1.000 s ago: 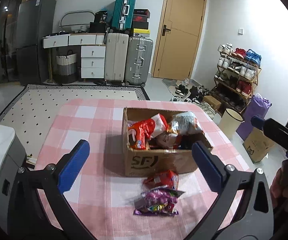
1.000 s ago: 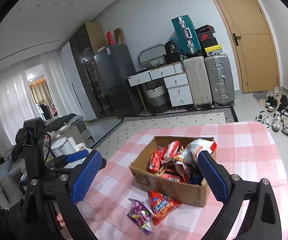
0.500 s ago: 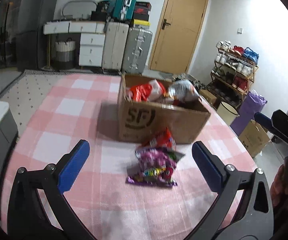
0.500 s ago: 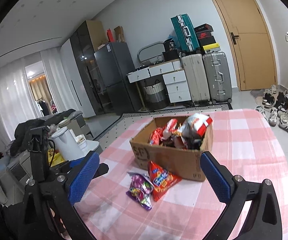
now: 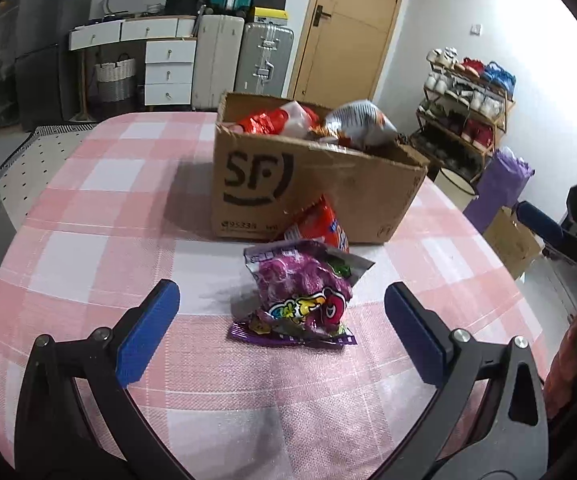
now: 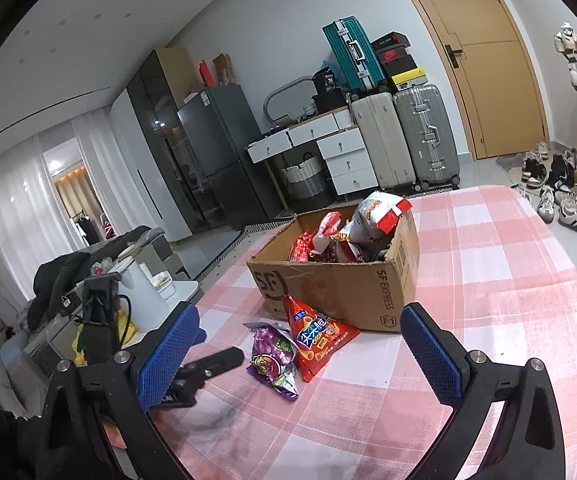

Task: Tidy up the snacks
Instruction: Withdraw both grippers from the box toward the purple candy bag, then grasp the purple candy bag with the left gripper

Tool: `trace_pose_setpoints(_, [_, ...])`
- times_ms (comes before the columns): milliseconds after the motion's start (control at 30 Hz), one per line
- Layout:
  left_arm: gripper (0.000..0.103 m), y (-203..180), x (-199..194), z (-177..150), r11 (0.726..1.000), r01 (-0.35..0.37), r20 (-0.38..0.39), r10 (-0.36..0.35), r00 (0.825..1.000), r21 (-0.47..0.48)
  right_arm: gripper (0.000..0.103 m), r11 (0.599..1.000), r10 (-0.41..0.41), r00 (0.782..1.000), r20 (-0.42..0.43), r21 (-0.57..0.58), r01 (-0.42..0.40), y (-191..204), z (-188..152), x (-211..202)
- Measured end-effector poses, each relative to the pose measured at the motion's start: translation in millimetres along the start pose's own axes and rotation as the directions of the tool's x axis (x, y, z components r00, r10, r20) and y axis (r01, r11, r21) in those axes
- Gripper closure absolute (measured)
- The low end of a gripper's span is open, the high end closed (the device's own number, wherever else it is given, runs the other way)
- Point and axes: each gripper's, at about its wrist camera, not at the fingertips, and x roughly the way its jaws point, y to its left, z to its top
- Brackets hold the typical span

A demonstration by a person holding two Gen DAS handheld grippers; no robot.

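Our left gripper [image 5: 278, 322] is spread wide and empty, its blue pads flanking the purple candy bag [image 5: 302, 298] on the pink checked tablecloth [image 5: 100, 216]. Our right gripper [image 6: 298, 354] is equally wide and empty. Behind lie an orange snack bag [image 6: 318, 338] and the cardboard box [image 5: 312, 188] of snacks; suitcases [image 6: 426, 136] and a door [image 6: 484, 64] stand beyond.

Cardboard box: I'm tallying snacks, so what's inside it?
The cardboard box holds red packets and a white-and-red bag poking above the rim; anything beneath them is covered.
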Motion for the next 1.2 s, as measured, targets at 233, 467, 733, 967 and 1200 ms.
trace_pose_setpoints(233, [0.001, -2.9, 32.7, -3.8, 1.0, -0.004, -0.072, 0.005, 0.997, 0.013, 0.001, 0.999, 0.008, 0.999, -0.044, 0.035, -0.006, -14.1, -8.8, 13.8])
trace_pose_setpoints(467, [0.001, 1.9, 57.1, 2.9, 1.0, 0.017, -0.121, -0.018, 0.992, -0.012, 0.001, 0.999, 0.017, 0.998, -0.062, 0.048, -0.014, -21.3, -15.5, 20.9])
trace_pose_setpoints(733, [0.033, 10.4, 79.3, 8.8, 0.992, 0.101, -0.174, -0.113, 0.978, -0.074, 0.001, 0.998, 0.015, 0.997, -0.079, 0.068, -0.01, -27.5, -21.2, 24.6])
trace_pose_setpoints(967, [0.058, 15.8, 90.0, 16.1, 0.984, 0.15, -0.187, -0.167, 0.968, -0.098, 0.001, 0.997, 0.01, 0.996, -0.083, 0.074, -0.004, -28.5, -22.5, 24.7])
trace_pose_setpoints(1200, [0.066, 19.4, 92.4, 19.9, 0.984, 0.147, -0.187, -0.164, 0.969, -0.102, 0.001, 0.997, 0.004, 0.996, -0.087, 0.077, 0.002, -27.1, -23.2, 24.6])
